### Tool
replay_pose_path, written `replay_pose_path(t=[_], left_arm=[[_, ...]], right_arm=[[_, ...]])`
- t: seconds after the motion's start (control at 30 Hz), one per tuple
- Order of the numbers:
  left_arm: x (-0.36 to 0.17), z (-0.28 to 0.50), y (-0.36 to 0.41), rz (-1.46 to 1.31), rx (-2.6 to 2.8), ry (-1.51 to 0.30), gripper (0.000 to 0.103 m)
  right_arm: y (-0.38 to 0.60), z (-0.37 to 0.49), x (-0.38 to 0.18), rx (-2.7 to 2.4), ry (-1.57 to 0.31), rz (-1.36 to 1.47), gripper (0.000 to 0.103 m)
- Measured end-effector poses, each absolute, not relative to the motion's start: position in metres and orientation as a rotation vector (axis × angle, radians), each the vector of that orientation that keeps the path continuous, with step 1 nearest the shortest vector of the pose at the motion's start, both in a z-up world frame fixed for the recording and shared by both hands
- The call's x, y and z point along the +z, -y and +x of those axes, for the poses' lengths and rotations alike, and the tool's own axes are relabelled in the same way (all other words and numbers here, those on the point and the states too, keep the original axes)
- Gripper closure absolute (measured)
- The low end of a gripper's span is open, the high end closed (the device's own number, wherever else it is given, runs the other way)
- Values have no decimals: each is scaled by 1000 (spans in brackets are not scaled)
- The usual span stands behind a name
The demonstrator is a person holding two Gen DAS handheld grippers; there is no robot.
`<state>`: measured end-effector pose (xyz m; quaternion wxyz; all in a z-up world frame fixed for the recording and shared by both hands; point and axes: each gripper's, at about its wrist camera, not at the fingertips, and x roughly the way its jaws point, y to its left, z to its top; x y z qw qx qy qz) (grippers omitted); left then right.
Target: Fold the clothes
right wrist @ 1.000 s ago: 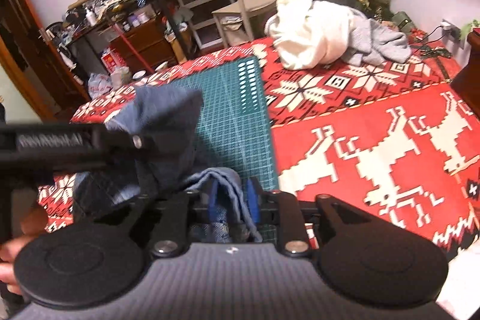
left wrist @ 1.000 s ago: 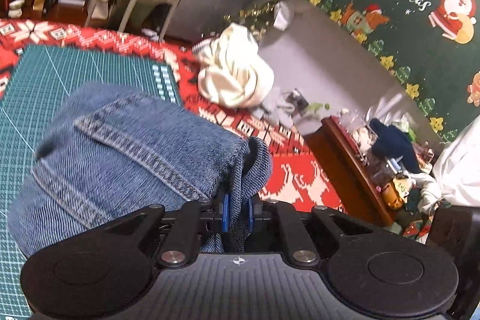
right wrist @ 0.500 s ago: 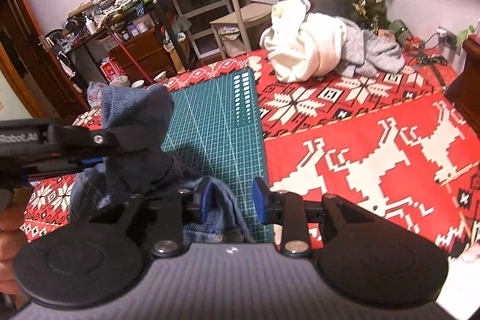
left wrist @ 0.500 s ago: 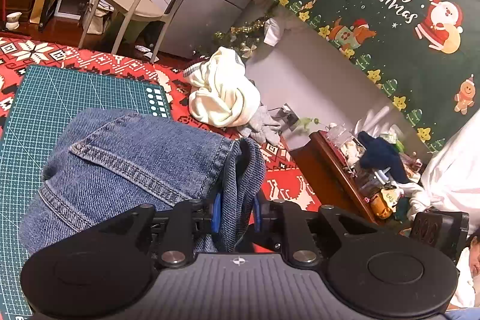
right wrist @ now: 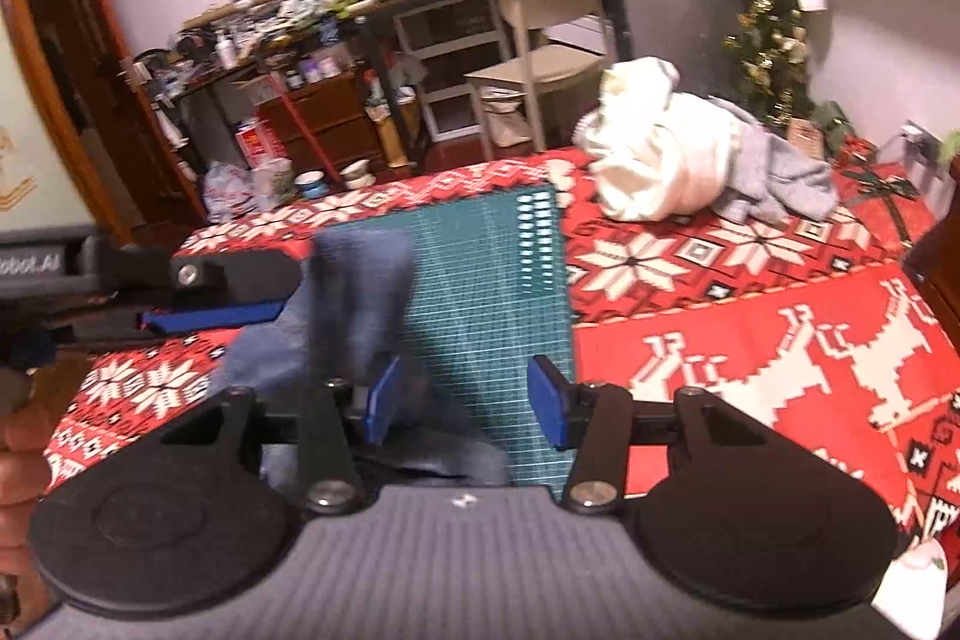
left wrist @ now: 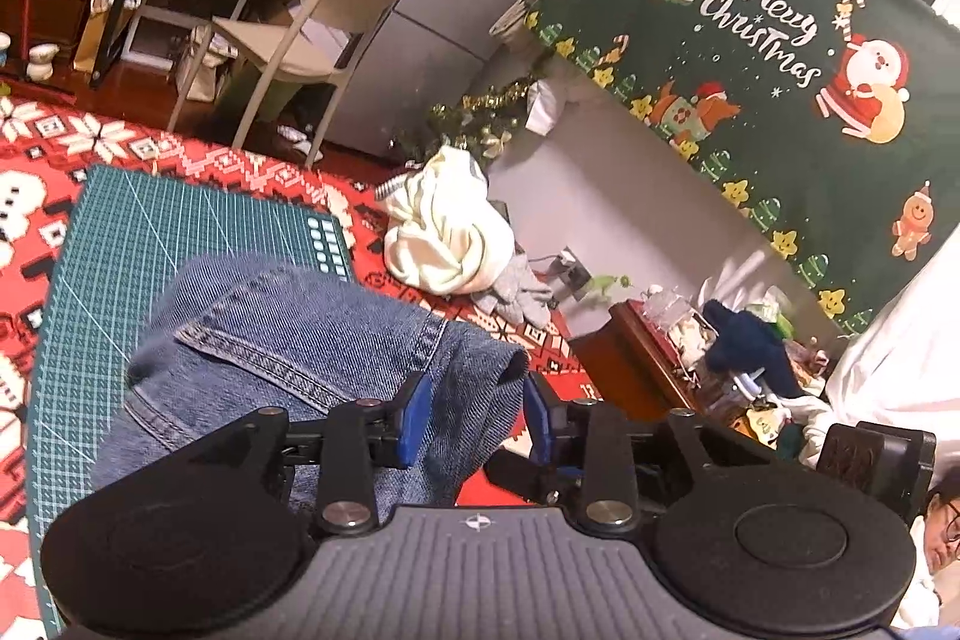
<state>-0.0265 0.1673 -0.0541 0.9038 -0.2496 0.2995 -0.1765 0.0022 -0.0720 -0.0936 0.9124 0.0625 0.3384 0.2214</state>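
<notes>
We see a green wall hanging [left wrist: 750,58] reading "Merry Christmas" above the red knitted-pattern cloth [right wrist: 750,340] and green gridded cutting mat [right wrist: 480,280]. Our folded blue denim jeans [left wrist: 288,334] lie on the mat. Our left gripper [left wrist: 474,418] has just been opening, denim hanging slack between its jaws. Our right gripper [right wrist: 462,400], likewise opening, stands released; denim touches one pad.

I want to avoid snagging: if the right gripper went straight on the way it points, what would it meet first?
Probably the green cutting mat, seen bare between the right gripper's just-opening jaws; the jeans sit just left, so a brush is possible.
</notes>
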Motion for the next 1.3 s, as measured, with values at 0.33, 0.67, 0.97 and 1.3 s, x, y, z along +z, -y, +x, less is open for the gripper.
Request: replay_pose_path(t=[0.33, 0.67, 0.97, 1.3], left_arm=[[-56, -46, -190, -484, -274, -597, 60], [-92, -68, -249, -547, -84, -637, 56], [-124, -79, -274, -597, -25, -697, 56], [-137, -66, -275, -580, -50, -734, 55]], right_arm=[[51, -17, -88, 529, -708, 98, 46], [10, -21, -99, 632, -783, 21, 40], [-28, -15, -118, 692, -847, -29, 66], [5, 39, -96, 535, -765, 116, 89]])
